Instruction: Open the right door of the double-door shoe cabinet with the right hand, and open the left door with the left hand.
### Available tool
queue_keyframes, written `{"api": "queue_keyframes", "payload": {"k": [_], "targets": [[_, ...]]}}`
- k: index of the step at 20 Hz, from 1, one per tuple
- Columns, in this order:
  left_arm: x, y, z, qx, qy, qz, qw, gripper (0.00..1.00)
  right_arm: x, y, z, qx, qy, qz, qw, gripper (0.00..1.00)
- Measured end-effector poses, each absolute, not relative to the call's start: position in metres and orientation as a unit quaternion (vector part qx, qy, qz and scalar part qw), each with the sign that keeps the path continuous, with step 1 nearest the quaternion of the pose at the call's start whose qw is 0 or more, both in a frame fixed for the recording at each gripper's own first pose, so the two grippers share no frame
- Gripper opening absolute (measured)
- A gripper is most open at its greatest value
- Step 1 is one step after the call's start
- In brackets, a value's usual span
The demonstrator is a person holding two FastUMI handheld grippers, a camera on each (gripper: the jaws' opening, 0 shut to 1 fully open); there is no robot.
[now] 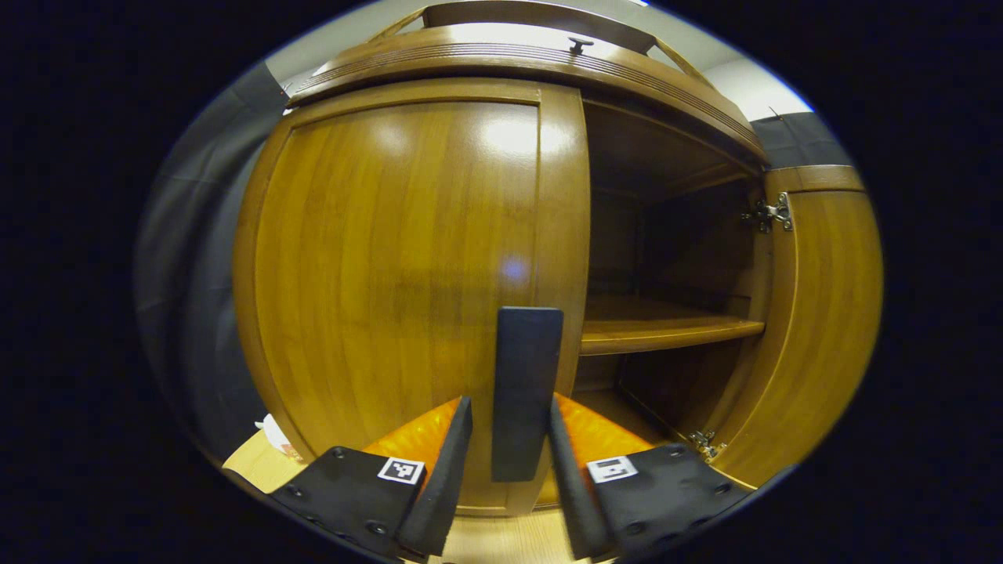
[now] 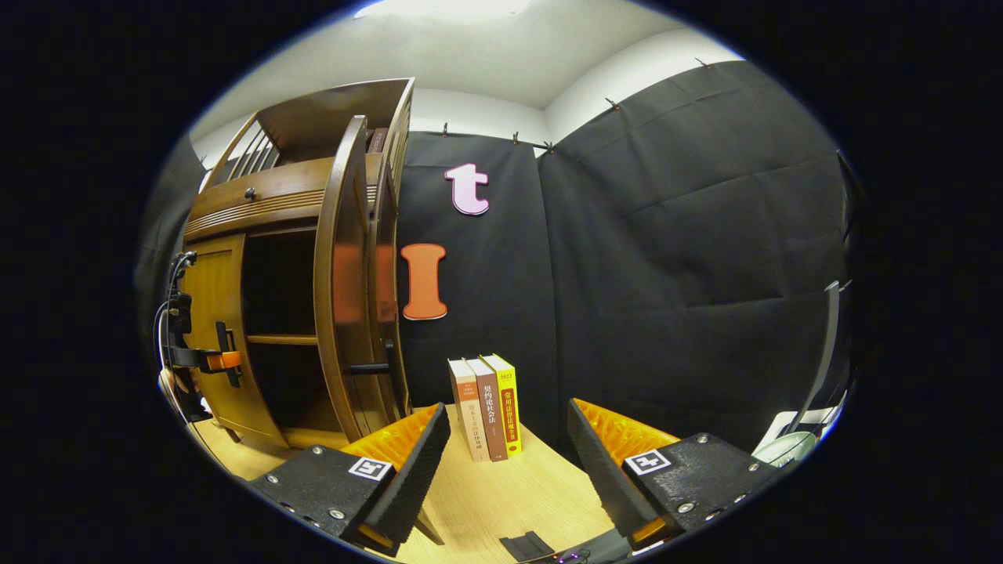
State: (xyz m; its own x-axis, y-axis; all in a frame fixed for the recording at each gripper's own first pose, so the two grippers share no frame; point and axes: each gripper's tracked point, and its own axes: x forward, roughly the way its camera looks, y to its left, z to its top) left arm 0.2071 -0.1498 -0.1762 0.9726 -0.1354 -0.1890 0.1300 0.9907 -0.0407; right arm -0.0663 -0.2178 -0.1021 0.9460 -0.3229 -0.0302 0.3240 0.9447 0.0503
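The wooden shoe cabinet [image 1: 407, 258] stands close in front in the left gripper view. Its left door [image 1: 392, 274] is closed, and its black vertical handle [image 1: 526, 392] stands between my left gripper's [image 1: 511, 411] fingers. The right finger touches the handle; a narrow gap shows at the left finger. The right door [image 1: 819, 313] is swung wide open, baring a shelf [image 1: 658, 325]. In the right gripper view this open door [image 2: 345, 274] is edge-on, and the left gripper [image 2: 219, 360] sits at the left door's handle. My right gripper [image 2: 509, 419] is open over the table, holding nothing.
Three books [image 2: 487, 407] stand upright on the wooden table [image 2: 486, 493] beside the open right door. A small black item [image 2: 525, 544] lies near the table's front. A white object [image 2: 783, 448] sits at the far right. Something white and crumpled [image 1: 274, 435] lies left of the cabinet's foot.
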Motion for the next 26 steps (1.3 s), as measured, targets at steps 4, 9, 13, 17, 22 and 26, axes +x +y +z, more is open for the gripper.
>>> {"api": "queue_keyframes", "payload": {"k": [4,9,13,17,22,26], "targets": [[0.203,-0.152,-0.176,0.008,0.096,-0.065,0.993,0.43,-0.067,-0.213,-0.104,0.025,0.014,-0.160,0.987,0.92],[0.189,-0.151,-0.180,-0.005,0.112,-0.080,0.991,0.31,-0.071,-0.205,-0.099,0.023,0.014,-0.154,0.988,0.92],[0.170,-0.148,-0.177,-0.005,0.109,-0.090,0.990,0.31,-0.077,-0.191,-0.093,0.019,0.014,-0.143,0.989,0.92],[0.148,-0.141,-0.173,-0.012,0.109,-0.102,0.989,0.34,-0.083,-0.171,-0.079,0.012,0.006,-0.129,0.991,0.92],[0.114,-0.128,-0.168,-0.013,0.108,-0.117,0.987,0.36,-0.085,-0.139,-0.067,0.016,-0.002,-0.103,0.995,0.92],[0.088,-0.110,-0.163,-0.012,0.104,-0.125,0.987,0.37,-0.085,-0.108,-0.062,0.019,-0.006,-0.078,0.997,0.92]]}}
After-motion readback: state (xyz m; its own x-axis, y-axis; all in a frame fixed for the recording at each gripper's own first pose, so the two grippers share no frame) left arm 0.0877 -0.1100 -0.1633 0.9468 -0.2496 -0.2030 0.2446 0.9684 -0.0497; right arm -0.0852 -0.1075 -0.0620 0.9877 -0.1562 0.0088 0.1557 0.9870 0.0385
